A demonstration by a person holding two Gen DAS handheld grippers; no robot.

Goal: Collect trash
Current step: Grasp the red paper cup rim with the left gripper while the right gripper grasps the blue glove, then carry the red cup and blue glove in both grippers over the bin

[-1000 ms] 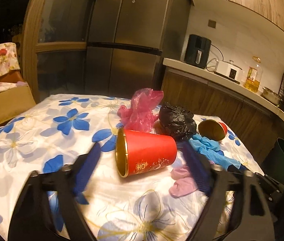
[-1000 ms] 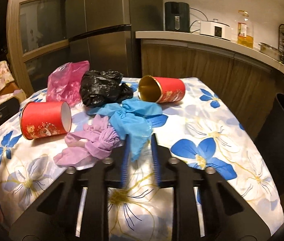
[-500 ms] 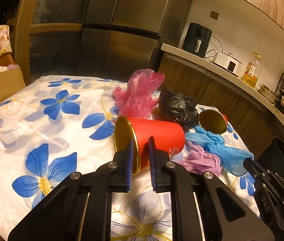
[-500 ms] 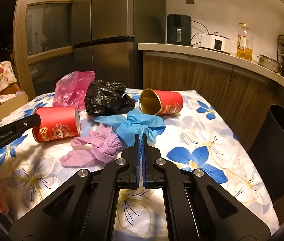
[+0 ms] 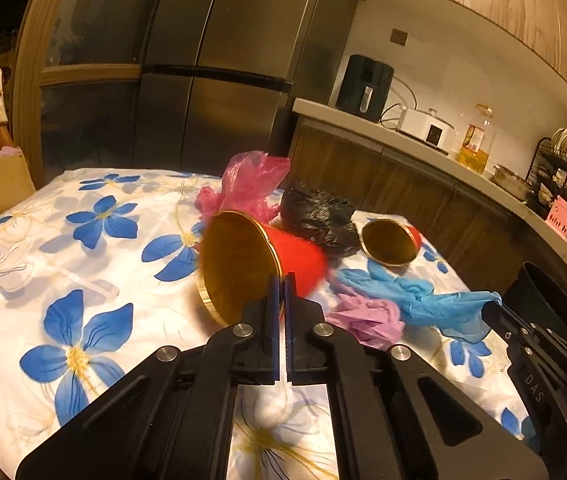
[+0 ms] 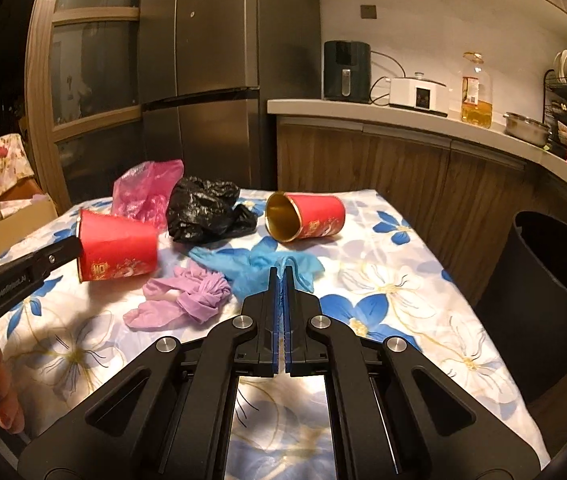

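Note:
My left gripper (image 5: 281, 280) is shut on the rim of a red paper cup (image 5: 255, 258) with a gold inside and holds it lifted off the table; the cup also shows in the right wrist view (image 6: 117, 246). My right gripper (image 6: 282, 276) is shut on the edge of a blue glove (image 6: 259, 266) and lifts it a little; the glove also shows in the left wrist view (image 5: 415, 300). A second red cup (image 6: 303, 216) lies on its side. A purple glove (image 6: 187, 298), a black bag (image 6: 203, 214) and a pink bag (image 6: 145, 192) lie on the flowered tablecloth (image 6: 383, 300).
A black trash bin (image 6: 551, 292) stands on the floor right of the table. A kitchen counter (image 6: 403, 116) with appliances runs behind it. A steel fridge (image 6: 203, 80) is at the back, and a cardboard box (image 6: 15, 224) sits to the left.
My left gripper closed on the red cup's rim and lifted and tilted it. My right gripper closed on the blue glove's edge and raised it.

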